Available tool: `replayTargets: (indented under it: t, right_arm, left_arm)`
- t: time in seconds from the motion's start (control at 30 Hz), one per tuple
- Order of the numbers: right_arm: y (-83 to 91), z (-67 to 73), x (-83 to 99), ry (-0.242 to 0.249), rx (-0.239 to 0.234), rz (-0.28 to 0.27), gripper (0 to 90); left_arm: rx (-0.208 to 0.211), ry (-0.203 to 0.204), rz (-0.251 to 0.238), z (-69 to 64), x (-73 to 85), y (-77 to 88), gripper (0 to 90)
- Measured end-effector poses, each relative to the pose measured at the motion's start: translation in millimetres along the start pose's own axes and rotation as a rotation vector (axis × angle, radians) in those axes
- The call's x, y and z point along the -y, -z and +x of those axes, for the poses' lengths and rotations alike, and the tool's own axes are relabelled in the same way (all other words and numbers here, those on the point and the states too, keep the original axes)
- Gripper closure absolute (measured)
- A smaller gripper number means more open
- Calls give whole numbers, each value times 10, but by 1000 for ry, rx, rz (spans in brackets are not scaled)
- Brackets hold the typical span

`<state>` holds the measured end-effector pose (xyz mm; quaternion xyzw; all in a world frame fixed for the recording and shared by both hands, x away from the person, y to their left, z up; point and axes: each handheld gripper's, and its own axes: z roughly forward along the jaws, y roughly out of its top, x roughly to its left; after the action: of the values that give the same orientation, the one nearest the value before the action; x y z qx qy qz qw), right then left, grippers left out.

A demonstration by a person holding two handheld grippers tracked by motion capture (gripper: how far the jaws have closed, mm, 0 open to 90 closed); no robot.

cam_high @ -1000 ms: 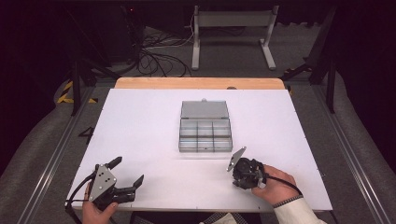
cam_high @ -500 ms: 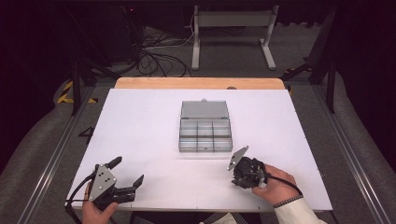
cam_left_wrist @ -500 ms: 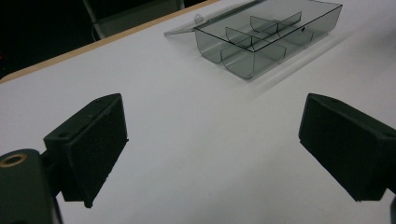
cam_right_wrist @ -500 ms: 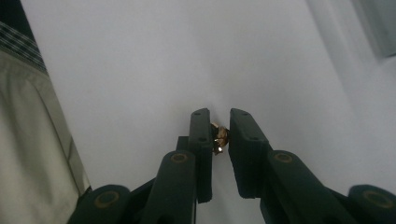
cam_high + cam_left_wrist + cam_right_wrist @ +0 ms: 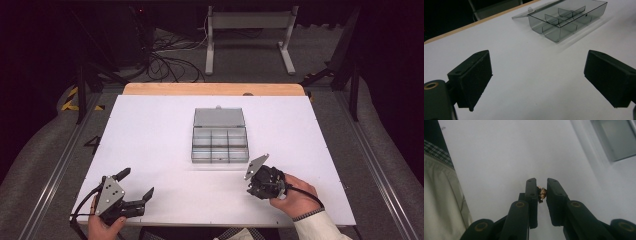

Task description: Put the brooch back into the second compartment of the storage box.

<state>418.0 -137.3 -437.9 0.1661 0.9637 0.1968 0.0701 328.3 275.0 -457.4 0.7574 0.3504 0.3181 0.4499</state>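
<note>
My right gripper (image 5: 541,182) points down at the white table and is shut on a small brass-coloured piece (image 5: 542,193) pinched between its black pads. In the high view the right gripper (image 5: 256,186) sits in a hand just in front of the clear grey compartment box (image 5: 220,145), whose lid (image 5: 219,117) lies open behind it. My left gripper (image 5: 136,183) rests at the table's front left, held level. Its jaws stand wide apart with nothing between them. The box (image 5: 569,20) lies ahead of the left gripper (image 5: 537,75), to the right and well apart.
The white tabletop (image 5: 150,130) has a wooden strip (image 5: 215,89) along its far edge. A corner of the box (image 5: 616,137) is at the upper right of the right gripper view, and the person's light clothing (image 5: 441,202) at its left. Cables and a metal stand (image 5: 250,30) are on the floor beyond.
</note>
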Motion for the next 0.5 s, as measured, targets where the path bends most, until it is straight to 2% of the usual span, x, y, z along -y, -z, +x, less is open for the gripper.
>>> replayTargets:
  t: [0.2,0.5]
  right_arm:
    - [102,-14,-29,-4,34,-76,798]
    - [170,-50,-76,-19,52,-126,798]
  left_arm:
    - [-1,0,0,0,0,0,82]
    - [-2,0,-1,0,0,2,82]
